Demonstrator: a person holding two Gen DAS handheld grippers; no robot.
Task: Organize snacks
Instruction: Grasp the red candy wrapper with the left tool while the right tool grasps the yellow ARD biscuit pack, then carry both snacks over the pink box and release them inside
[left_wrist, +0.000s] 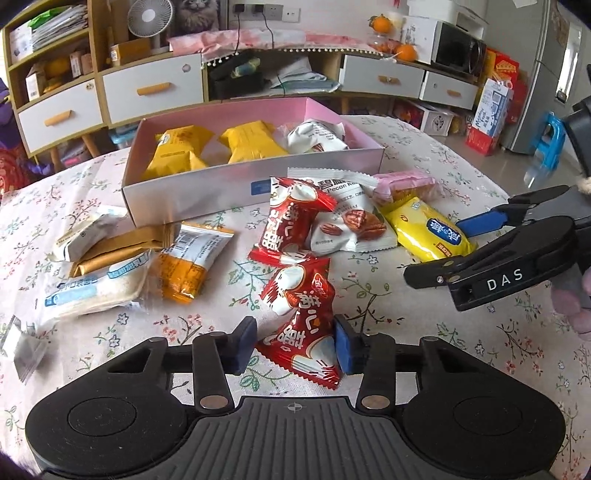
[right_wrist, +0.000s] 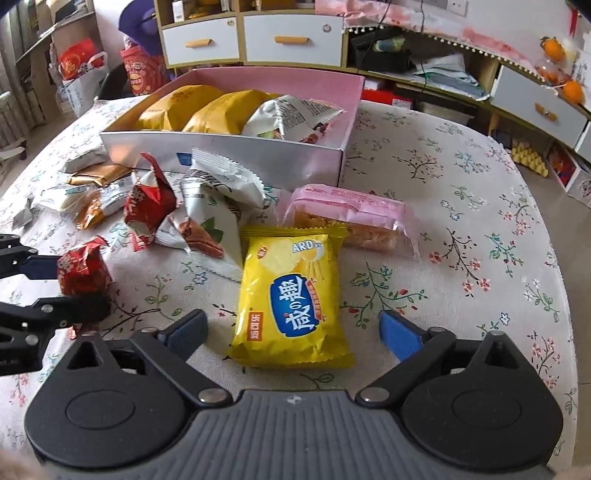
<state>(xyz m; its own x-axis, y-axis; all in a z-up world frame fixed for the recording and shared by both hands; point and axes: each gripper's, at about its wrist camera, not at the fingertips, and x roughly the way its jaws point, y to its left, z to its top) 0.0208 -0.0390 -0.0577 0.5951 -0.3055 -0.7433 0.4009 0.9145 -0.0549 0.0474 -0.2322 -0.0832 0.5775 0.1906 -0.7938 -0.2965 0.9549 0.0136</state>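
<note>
The desk (right_wrist: 461, 192), under a flowered cloth, carries a pink-lined box (left_wrist: 229, 192) holding two yellow packets and a white one. Loose snacks lie in front of the box. Just in front of it, the yellow cracker packet (right_wrist: 291, 295) lies between the wide-open pads of the right tool (right_wrist: 291, 330), untouched. Farther in front of the box, the left tool (left_wrist: 295, 343) has narrowed around a red candy packet (left_wrist: 301, 325), pads pressing its sides.

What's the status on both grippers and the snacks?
Left gripper shut on red packet. Right gripper open around yellow packet. Box path unblocked.
</note>
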